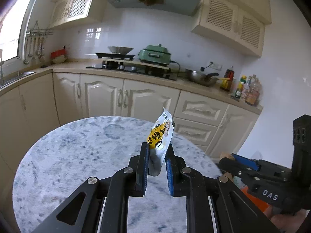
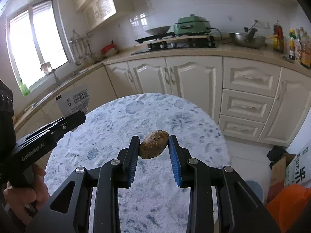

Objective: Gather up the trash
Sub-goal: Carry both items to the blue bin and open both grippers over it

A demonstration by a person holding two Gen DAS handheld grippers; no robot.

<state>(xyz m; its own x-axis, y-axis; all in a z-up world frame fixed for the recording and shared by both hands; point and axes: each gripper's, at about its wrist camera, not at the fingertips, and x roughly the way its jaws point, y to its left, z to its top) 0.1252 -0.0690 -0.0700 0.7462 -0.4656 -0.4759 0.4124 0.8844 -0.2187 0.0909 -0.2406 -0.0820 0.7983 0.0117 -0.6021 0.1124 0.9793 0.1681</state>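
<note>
Wrapper [image 1: 161,134] bottom hidden between fingers, brown lump [image 2: 154,144] unidentifiable

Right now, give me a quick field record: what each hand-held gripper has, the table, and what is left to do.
left hand-held gripper: shut on snack wrapper, held above the table
right hand-held gripper: shut on brown lump, held above the table
round marble table: no other trash visible on the part in view
bin: not identifiable in either view
remaining: both items not yet dropped
</note>
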